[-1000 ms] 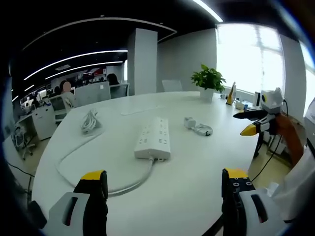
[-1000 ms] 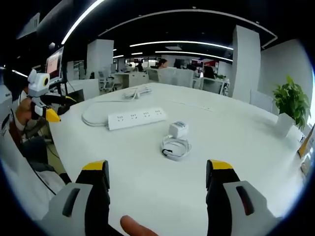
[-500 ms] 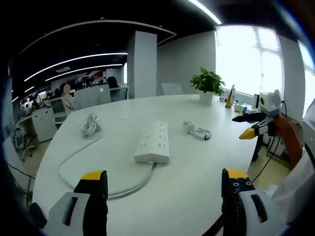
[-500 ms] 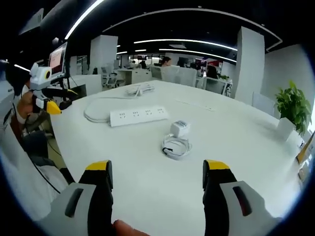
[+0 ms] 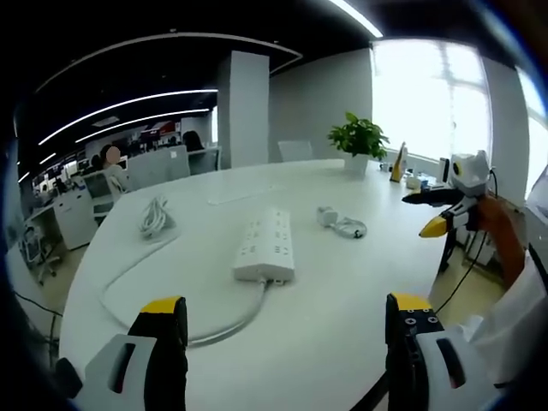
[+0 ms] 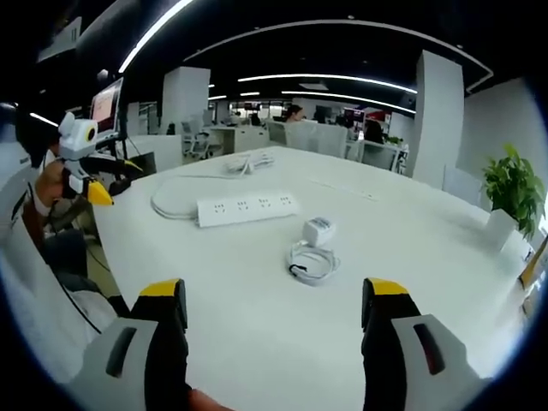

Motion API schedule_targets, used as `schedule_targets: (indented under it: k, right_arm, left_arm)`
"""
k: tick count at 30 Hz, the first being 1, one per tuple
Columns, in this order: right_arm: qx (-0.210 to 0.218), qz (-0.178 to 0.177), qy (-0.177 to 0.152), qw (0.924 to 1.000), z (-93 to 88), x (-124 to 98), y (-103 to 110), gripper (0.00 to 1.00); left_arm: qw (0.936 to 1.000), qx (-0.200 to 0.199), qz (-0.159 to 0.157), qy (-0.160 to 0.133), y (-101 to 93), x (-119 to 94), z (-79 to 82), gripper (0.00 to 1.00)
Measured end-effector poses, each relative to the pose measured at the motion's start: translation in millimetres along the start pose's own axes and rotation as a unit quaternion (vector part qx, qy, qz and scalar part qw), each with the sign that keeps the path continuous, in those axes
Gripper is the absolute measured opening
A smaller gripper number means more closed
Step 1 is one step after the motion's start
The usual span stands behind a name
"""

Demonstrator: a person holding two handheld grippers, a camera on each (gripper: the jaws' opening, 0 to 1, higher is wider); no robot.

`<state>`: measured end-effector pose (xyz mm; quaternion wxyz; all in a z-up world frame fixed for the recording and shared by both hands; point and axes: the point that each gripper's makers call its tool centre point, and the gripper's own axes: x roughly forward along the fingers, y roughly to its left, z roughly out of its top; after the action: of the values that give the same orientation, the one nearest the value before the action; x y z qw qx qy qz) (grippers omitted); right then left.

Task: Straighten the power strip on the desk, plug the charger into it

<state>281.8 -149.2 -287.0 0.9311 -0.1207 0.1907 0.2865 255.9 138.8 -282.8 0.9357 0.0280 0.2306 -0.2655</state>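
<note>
Power strip (image 5: 265, 247) flat on white desk (image 5: 342, 291), charger (image 6: 318, 229) just beside coiled cable (image 6: 310, 259). Left gripper (image 5: 287, 338) and right gripper (image 6: 274, 325) both wide, holding nothing, apparently above desk edge.

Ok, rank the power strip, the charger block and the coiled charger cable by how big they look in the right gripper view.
1. power strip, clearly the longest, though it lies farther from the camera.
2. coiled charger cable.
3. charger block, smallest; the gap to the coil is small, and the coil lies slightly nearer, so that order is unsure.
</note>
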Motion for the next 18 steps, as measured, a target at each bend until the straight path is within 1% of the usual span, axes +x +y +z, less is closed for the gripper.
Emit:
schedule_targets:
  k: [3,7,11,18]
  right_arm:
    - [-0.005,-0.003,0.003,1.0,-1.3,-0.3,-1.5,0.81]
    - [-0.005,-0.005,-0.002,1.0,0.9,-3.1,-4.0,0.81]
    - [-0.005,-0.01,0.0,0.9999,-0.6,-3.4,-7.4,0.8]
    - [-0.006,-0.005,0.003,1.0,-2.0,-2.4,-6.5,0.8]
  left_arm:
    - [1.0,0.005,0.0,-0.001,-1.5,1.0,2.1,0.96]
    - [1.0,0.003,0.007,-0.002,1.1,1.5,4.7,0.95]
    - [0.9998,0.011,0.016,0.005,3.3,1.3,4.3,0.95]
    - [0.9996,0.02,0.016,0.006,2.8,4.0,10.3,0.95]
